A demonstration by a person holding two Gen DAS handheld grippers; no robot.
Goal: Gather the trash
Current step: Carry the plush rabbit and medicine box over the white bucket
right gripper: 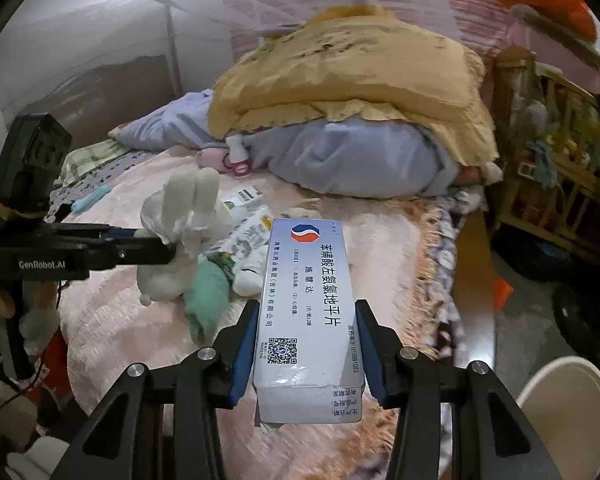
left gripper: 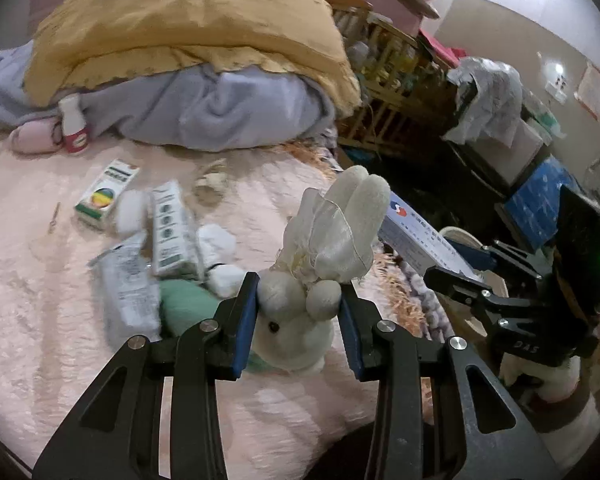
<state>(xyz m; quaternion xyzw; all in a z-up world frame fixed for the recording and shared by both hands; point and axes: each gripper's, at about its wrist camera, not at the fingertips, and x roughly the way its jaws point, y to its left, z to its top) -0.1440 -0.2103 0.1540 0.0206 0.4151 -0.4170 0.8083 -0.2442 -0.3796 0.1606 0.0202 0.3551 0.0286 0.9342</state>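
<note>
Your left tongs (left gripper: pixel 299 312) were clamped on the white plush rabbit (left gripper: pixel 300 300), held above the pink bed (left gripper: pixel 40 280). Your right tongs (right gripper: pixel 306 344) gripped the medicine box (right gripper: pixel 306 320) just beside the rabbit, over the bed's edge.

Left tongs (left gripper: pixel 299 300) clamped, right tongs (right gripper: pixel 307 340) clamped — both angled downward

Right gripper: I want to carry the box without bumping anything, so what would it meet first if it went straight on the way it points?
The right gripper, shut on the medicine box, points down at the pink blanket; probably that comes first, though depth is unclear.
</note>
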